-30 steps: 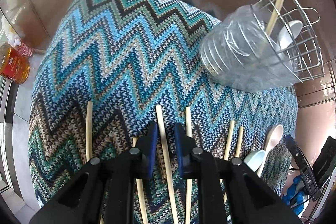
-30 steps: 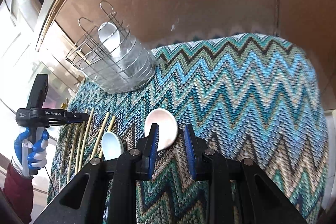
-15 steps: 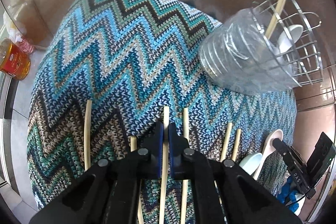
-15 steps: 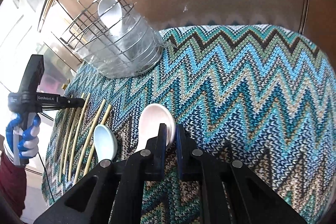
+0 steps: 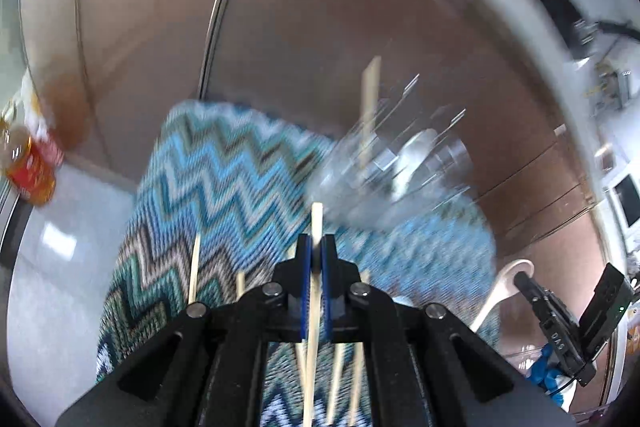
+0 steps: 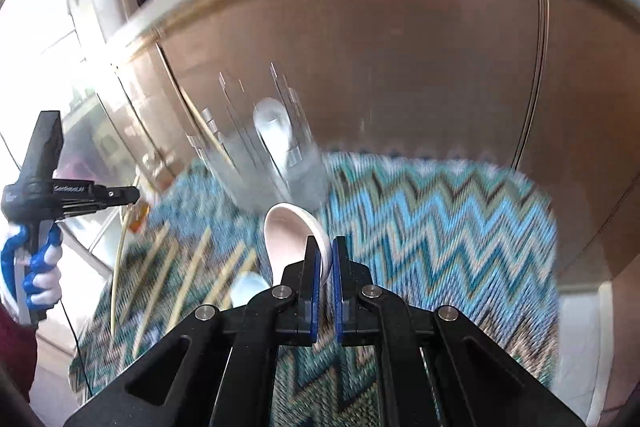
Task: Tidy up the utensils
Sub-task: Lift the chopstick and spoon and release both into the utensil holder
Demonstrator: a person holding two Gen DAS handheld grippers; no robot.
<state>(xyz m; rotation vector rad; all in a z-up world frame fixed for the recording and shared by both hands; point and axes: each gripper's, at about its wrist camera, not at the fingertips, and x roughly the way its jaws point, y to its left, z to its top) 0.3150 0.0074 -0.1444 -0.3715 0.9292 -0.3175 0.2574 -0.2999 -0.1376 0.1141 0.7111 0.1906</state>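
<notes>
Now both hands are loaded — the left gripper is clamped on a pale wooden chopstick, its long axis running straight ahead along the fingers, and the right gripper pinches a white ceramic soup spoon, bowl forward. The wire utensil rack lies ahead, right of the chopstick's tip — already holding one chopstick and a white spoon. More chopsticks lie on the zigzag knitted cloth.

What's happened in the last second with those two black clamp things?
Both closed and lifted. The left gripper shut on a chopstick and raised it off the zigzag cloth; the right gripper shut on the white spoon and raised it. The other chopsticks, pale blue spoon and wire rack stayed put.
</notes>
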